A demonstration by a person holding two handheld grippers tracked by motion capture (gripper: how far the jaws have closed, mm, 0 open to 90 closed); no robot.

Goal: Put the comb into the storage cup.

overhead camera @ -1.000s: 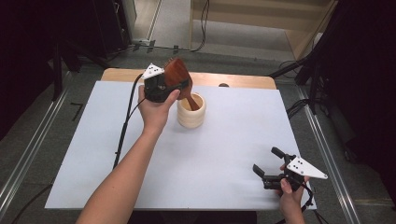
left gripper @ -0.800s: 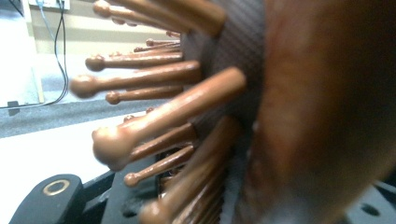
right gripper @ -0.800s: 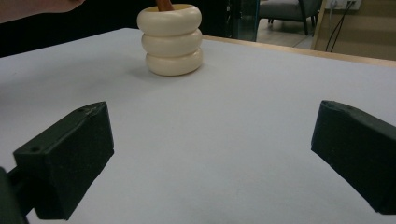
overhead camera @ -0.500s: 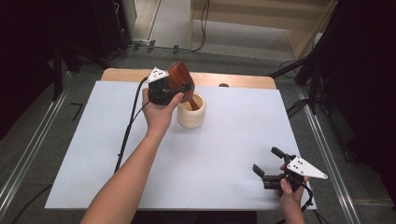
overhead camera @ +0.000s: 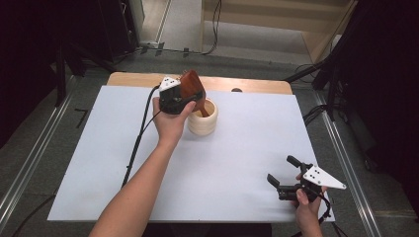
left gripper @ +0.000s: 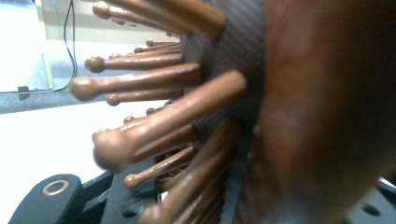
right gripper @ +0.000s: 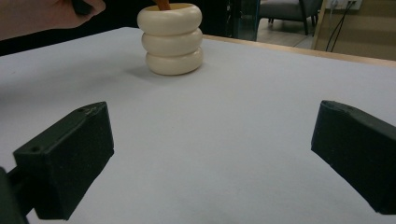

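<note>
Hairbrushes: one wooden hairbrush (overhead camera: 191, 89), clamped in my left hand-held gripper (overhead camera: 174, 100), handle end down inside the holder.
Holders: one cream ringed holder (overhead camera: 203, 120), just beside and below that hand-held gripper.
Hand-held grippers: two; my right hand-held gripper (overhead camera: 282, 174) rests with jaws apart, nothing between them, well apart from the holder.
Around: white desk (overhead camera: 237, 148), bare between right hand-held gripper and holder.
Blocking: brush pins (left gripper: 140, 135) crowd the left gripper view.

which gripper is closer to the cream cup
Left. The left gripper holds a wooden hairbrush right over the cream cup; the right gripper rests open near the table's front right corner.
</note>
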